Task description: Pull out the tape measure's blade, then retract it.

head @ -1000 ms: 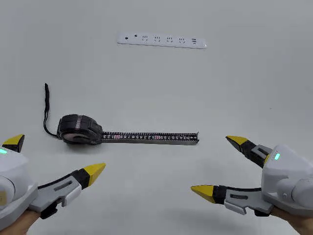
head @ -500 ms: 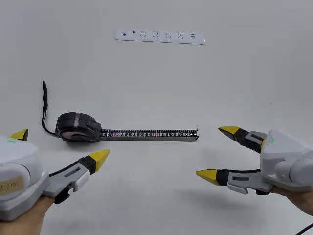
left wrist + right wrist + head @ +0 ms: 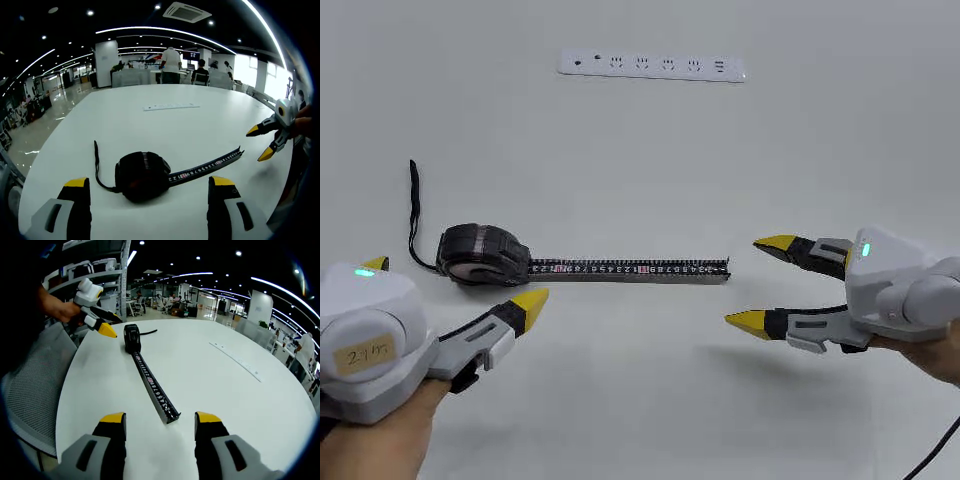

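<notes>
While left tool [image 3: 453, 281] and right tool [image 3: 743, 281] gape, tape measure [image 3: 480, 257] between

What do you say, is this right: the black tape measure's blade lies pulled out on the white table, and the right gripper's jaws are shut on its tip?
No: the right gripper holds its jaws open, short of the tip, as the head view shows. The blade of the black tape measure lies pulled out on the white table.

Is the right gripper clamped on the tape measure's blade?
No, the right gripper stands open, its jaws apart from the blade lying on the table.
</notes>
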`<state>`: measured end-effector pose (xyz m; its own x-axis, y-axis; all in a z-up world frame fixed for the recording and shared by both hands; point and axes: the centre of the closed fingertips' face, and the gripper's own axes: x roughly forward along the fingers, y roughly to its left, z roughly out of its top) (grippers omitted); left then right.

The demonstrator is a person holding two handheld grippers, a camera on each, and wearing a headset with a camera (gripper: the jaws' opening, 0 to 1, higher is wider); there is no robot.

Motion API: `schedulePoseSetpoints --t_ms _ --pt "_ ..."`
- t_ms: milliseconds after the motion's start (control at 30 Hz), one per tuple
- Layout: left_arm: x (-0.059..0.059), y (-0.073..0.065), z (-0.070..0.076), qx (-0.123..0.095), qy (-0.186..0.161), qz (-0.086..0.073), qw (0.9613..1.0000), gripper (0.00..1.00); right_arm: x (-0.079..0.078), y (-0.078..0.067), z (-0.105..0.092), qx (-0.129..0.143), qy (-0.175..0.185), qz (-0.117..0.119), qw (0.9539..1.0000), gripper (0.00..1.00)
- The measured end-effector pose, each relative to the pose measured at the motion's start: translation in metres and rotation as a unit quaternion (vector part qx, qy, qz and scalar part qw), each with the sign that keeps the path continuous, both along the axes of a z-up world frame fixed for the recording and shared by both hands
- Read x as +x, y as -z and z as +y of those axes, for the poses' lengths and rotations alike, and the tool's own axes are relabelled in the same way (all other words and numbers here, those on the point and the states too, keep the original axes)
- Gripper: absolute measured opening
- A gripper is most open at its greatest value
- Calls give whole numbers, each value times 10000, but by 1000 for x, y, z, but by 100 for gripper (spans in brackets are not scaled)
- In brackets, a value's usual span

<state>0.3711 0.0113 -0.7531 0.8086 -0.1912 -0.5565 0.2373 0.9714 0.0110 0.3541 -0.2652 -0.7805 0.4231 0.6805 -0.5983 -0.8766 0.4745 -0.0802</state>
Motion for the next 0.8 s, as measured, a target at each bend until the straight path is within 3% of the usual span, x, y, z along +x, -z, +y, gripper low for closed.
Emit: schedulePoseSetpoints --t_ms 433,467,800 --pt "6 7 -1 85 -57 7 9999 89 5 7 2 -66 -303 15 9995 42" --pt "14 13 -1 80 -210 46 9997 88 14 15 6 -149 -534 45 9985 42" --pt "23 19 2 105 -368 82 9992 84 20 18 9 -177 -685 102 9974 31"
